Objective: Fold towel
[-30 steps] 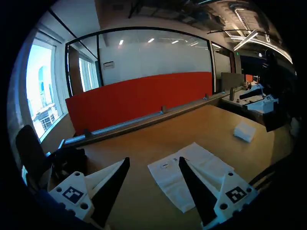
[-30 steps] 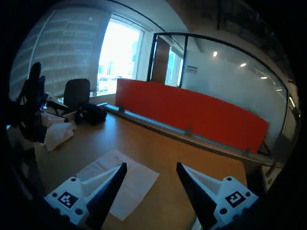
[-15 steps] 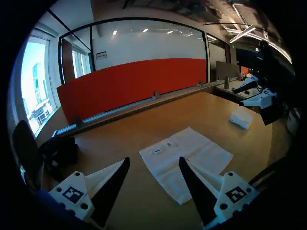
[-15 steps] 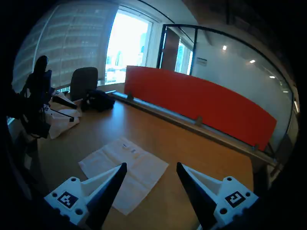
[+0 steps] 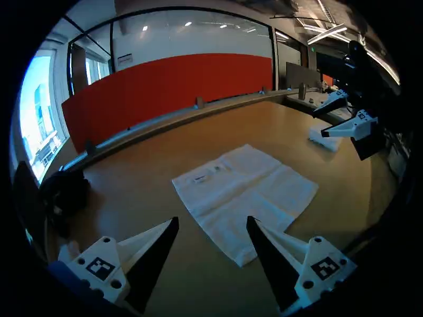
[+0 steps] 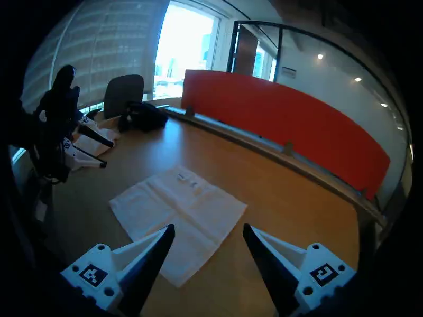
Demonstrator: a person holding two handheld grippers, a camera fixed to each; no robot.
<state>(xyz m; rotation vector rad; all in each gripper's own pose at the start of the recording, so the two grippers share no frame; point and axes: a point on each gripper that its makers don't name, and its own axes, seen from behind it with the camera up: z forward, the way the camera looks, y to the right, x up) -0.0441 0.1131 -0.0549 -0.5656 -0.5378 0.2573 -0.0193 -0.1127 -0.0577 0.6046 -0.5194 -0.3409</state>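
Towel (image 5: 243, 193) lies spread flat on the wooden table (image 5: 132, 179), a pale rectangle with crease lines across it and a small tag (image 5: 207, 176) near its far edge. Left gripper (image 5: 211, 219) hovers just off the towel's near side, fingers wide apart, gripping nothing; its right finger covers part of the near hem in the left gripper view. Right gripper (image 6: 208, 226) hovers over the opposite near edge in the right gripper view, fingers likewise spread and empty, with the towel's corner showing in the gap between them. Each gripper also appears farther off from the other's camera: the right one at the table's far right in the left gripper view, white fingers parted and held by a dark silhouetted figure (image 5: 365, 68); the left one at the far left in the right gripper view. Beside that distant right gripper sits a small folded white cloth (image 5: 323, 138), well apart from the towel. A crumpled white cloth (image 6: 100, 141) lies under the distant left gripper. Dark bag (image 6: 143, 116) rests on the table's far corner near an office chair (image 6: 121, 95). Red partition (image 5: 174, 79) runs along the table's far edge on a metal rail, with a glass wall (image 5: 195, 34) behind it and a bright window (image 6: 185, 47) off to the side.
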